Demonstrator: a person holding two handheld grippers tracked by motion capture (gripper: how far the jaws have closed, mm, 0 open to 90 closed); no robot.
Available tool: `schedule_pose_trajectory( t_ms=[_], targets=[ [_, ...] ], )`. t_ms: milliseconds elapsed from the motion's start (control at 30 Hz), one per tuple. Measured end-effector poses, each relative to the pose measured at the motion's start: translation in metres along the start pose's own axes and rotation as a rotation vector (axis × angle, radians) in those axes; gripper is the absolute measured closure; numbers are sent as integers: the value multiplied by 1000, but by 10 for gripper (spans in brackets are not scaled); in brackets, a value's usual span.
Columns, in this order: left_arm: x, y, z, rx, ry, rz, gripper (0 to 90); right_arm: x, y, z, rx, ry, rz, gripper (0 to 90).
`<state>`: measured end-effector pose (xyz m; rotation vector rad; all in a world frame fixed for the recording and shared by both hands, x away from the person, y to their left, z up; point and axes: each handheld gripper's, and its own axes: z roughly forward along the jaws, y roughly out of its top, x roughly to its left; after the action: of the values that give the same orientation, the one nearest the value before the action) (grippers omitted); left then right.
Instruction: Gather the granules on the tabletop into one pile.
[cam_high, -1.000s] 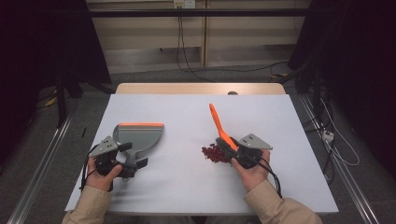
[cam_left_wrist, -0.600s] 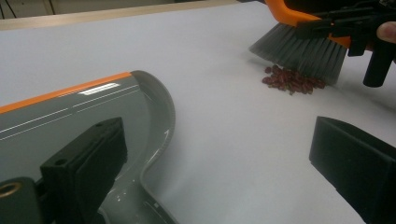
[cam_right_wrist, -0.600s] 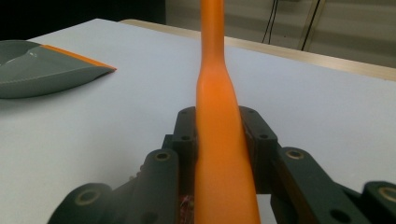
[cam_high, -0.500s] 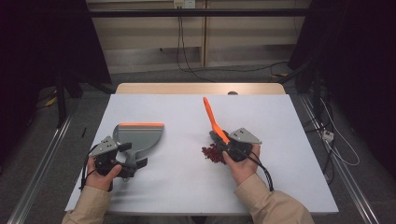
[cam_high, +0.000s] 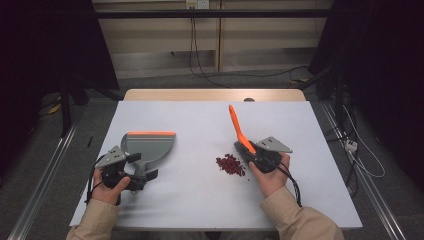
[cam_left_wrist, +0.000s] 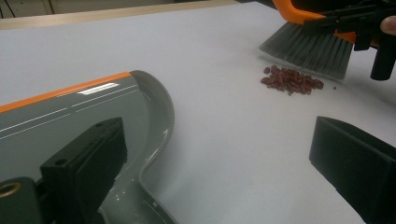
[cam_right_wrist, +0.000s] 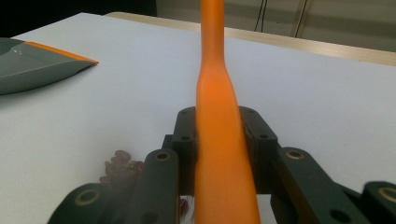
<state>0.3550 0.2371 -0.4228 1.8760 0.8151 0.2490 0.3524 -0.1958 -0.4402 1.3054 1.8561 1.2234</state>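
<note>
Brush (cam_high: 239, 129) shifted left, bristles beside red beans (cam_high: 230, 164)

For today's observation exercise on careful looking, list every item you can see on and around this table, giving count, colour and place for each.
table: one, white top with a wooden far edge, centre of the high view.
dustpan: one, grey with an orange lip, left part of the table.
brush: one, orange handle and grey bristles, right of centre, handle slanting up.
beans: one small pile, dark red, on the table beside the bristles.
cables: several, dark, on the floor beyond the table.
left gripper: one, black, jaws open, at the dustpan's handle.
right gripper: one, black, jaws shut on the brush.
</note>
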Motion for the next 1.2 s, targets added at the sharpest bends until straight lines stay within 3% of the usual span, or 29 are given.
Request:
schedule_pose_trajectory(
  t_ms=[300, 500, 667, 767, 1033, 1200],
  targets=[
    [0, 0, 0, 4, 2, 1, 40, 13, 3, 17, -8, 27, -3, 710],
    [0, 0, -1, -1, 2, 1, 40, 14, 4, 0, -27, 25, -3, 710],
    [-2, 1, 0, 2, 1, 5, 41, 20, -8, -13, -36, 19, -5, 711],
    [-4, 1, 1, 3, -3, 10, 41, 21, -13, -7, -46, 3, -12, 710],
    [-2, 0, 1, 11, -3, 2, 41, 18, -2, 14, -59, 0, 17, 710],
    [-1, 0, 0, 10, -4, 4, 42, 15, 5, 5, -59, 31, 6, 710]
  ],
)
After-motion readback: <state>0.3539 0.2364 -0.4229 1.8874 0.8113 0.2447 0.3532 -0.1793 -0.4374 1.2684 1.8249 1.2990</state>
